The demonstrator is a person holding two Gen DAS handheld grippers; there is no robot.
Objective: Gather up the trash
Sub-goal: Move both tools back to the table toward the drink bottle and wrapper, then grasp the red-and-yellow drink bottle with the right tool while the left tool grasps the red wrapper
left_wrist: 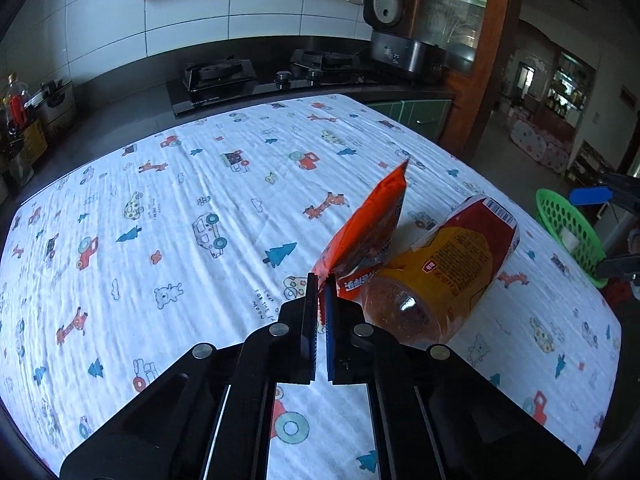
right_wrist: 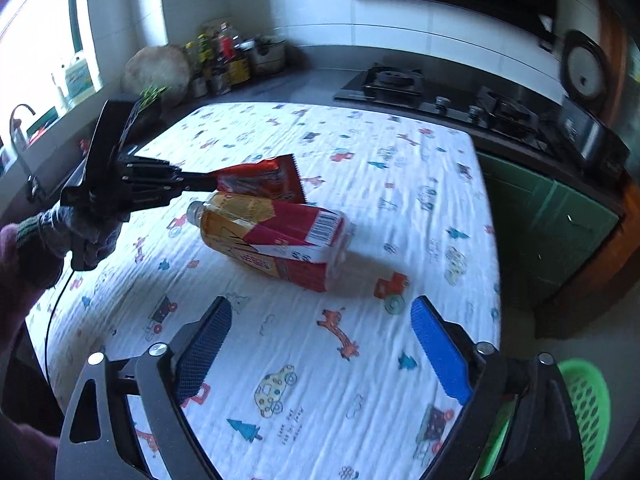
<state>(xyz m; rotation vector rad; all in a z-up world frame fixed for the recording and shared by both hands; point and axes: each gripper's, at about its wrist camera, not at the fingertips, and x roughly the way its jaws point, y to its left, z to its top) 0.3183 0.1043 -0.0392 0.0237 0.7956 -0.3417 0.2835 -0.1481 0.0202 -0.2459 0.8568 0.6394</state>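
Note:
My left gripper (left_wrist: 321, 280) is shut on the corner of an orange snack wrapper (left_wrist: 370, 224) and holds it just above the table; the wrapper (right_wrist: 264, 180) and the left gripper (right_wrist: 212, 184) also show in the right wrist view. An empty plastic bottle (left_wrist: 448, 272) with a red and yellow label lies on its side right beside the wrapper, also in the right wrist view (right_wrist: 276, 236). My right gripper (right_wrist: 320, 312) is open and empty, in front of the bottle and above the cloth. A green perforated basket (left_wrist: 568, 228) stands off the table's right edge, also in the right wrist view (right_wrist: 588, 404).
The table carries a white cloth (left_wrist: 200, 208) printed with cars and giraffes. Behind it run a dark counter with a gas hob (left_wrist: 260, 76) and a rice cooker (left_wrist: 400, 40). Bottles and pots (right_wrist: 228, 60) stand at the counter's far left corner.

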